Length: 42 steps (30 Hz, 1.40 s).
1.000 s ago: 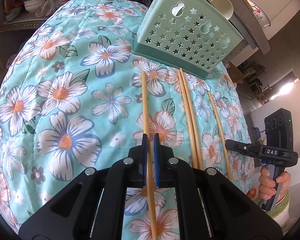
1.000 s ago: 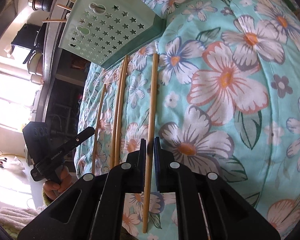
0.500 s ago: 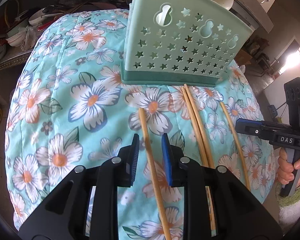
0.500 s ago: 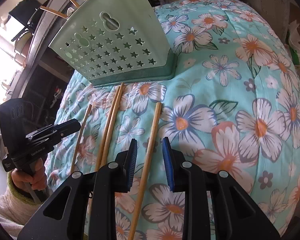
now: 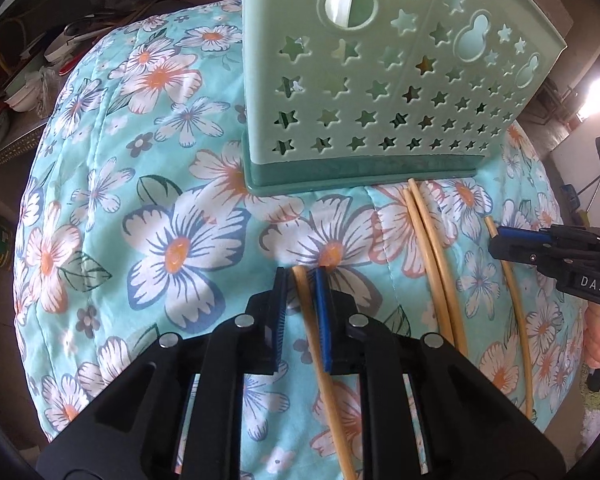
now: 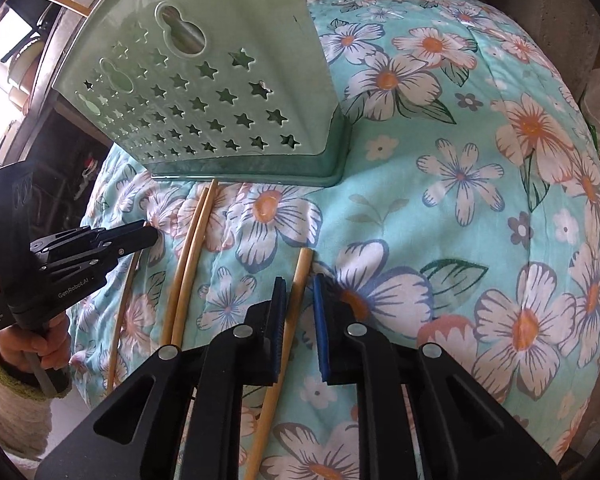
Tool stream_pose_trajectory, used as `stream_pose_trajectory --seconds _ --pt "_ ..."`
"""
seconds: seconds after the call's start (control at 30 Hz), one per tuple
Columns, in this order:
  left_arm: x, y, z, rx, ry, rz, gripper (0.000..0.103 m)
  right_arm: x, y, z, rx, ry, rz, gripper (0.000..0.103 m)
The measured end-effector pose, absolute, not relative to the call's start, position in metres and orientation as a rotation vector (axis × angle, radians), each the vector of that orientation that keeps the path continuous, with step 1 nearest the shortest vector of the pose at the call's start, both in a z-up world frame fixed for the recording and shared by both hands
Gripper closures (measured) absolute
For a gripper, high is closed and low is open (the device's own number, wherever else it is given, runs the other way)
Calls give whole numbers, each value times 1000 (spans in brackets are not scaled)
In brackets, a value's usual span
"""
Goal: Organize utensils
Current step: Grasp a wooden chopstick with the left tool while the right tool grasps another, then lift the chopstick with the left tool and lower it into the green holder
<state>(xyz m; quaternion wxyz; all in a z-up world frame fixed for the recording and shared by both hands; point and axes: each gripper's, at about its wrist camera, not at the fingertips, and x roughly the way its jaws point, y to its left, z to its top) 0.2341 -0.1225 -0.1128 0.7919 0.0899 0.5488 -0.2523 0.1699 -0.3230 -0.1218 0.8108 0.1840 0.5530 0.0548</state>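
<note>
Left stick (image 5: pixel 328 380) and right stick (image 6: pixel 304 258) flat on the cloth (image 5: pixel 160 240), with a pair (image 5: pixel 436 264) lying between them; all pointing at the foot of the basket (image 5: pixel 380 80), none inside yet. Left gripper (image 5: pixel 300 274) down over the left stick, right gripper (image 6: pixel 298 280) down over the right stick; both sets of jaws narrow and just now closing, stick in between, a thin gap showing on one side, so no firm pinch yet.

Gripping very near the tip, with most of the stick trailing behind; likely to droop or swing on lifting, then slip out. Round and smooth too; easy to roll away from a pad closing off-centre. Soft, puffy cloth underneath; easy to pinch a fold along with the stick and drag it. Pair close by; easy to bump and scatter. Tall basket wall right ahead; with too low a lift, likely to hit it or push the basket over.
</note>
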Motion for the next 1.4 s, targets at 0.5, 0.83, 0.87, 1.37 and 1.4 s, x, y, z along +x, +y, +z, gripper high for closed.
stream_pose_trajectory --seconds 0.5,0.83,0.87,1.37,1.4 --pt "225 -98 -74 102 1094 -588 97 163 -329 -70 475 1038 169 96" --pt "211 -76 -12 13 1016 -668 97 141 -331 -9 432 899 208 96" --pt "209 -75 -8 12 1011 -674 97 138 -330 -3 425 886 211 96" --pt "177 -46 100 -98 701 -738 97 100 -334 73 357 658 203 96" --pt "176 -46 108 -107 669 -732 97 99 -334 77 359 648 202 96"
